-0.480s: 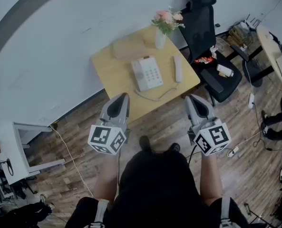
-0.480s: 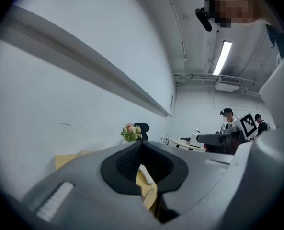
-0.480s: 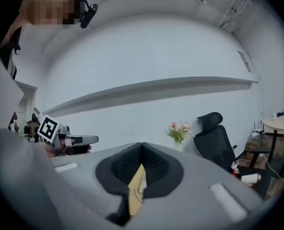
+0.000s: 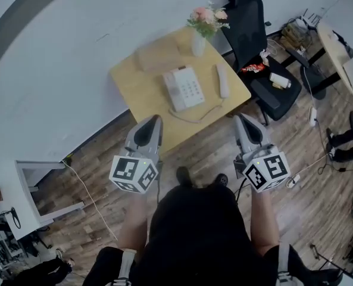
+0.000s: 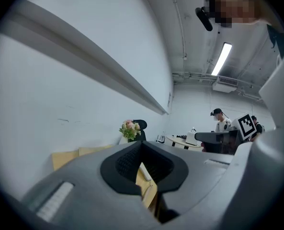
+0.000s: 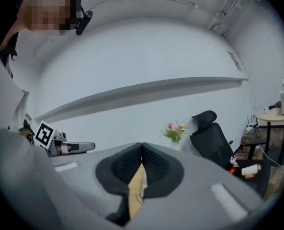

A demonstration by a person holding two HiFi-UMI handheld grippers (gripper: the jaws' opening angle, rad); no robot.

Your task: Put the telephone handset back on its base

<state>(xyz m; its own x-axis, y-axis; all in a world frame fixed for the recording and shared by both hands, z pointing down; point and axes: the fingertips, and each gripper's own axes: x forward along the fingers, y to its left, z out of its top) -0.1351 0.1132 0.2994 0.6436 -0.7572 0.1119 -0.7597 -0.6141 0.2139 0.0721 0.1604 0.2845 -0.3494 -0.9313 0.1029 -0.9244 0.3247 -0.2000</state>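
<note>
I had both tongs pressed together with nothing in them: the left gripper (image 4: 153,126) and the right gripper (image 4: 244,126) hung side by side over the wood floor (image 4: 93,177), just short of the table (image 4: 134,94). The handset (image 4: 222,80) lay flat on the table, right of the base (image 4: 184,89) and apart from it, near the table's right edge. A cord (image 4: 195,119) looped along the near edge between them. A vase (image 4: 199,44) of flowers stood behind the base, with a chair (image 4: 253,31) beyond.

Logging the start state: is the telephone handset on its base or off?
Off. The handset lies flat on the table beside the base, apart from it.
</note>
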